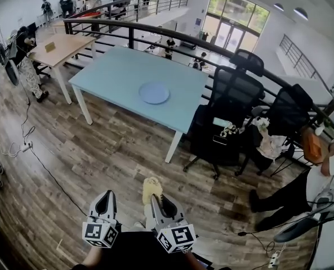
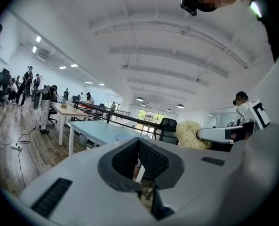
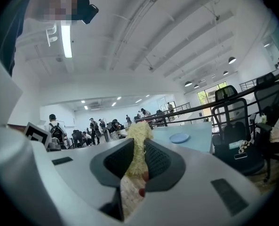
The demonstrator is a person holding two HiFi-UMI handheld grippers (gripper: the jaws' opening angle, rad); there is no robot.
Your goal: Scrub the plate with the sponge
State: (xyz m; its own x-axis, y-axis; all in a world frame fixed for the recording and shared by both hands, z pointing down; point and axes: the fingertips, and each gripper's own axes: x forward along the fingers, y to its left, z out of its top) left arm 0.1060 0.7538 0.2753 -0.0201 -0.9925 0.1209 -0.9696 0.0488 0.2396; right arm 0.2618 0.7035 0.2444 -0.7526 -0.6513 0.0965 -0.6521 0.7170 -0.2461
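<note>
Right tool [image 3: 140,161]: pinching sponge [image 3: 138,138] | left tool [image 2: 138,157]: pressed together, holding nothing | plate [image 1: 154,93]: flat on surface [image 1: 116,72], well apart, straight ahead of right tool across floor [image 1: 116,151] | approach needed before scrubbing

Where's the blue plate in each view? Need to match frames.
Head view: plate upper centre, on the light-blue table.
Left gripper view: plate a thin sliver just above the jaws, centre.
Right gripper view: plate right of centre, beyond the sponge.
Shared landmark: the light-blue table under it, in all three.
</note>
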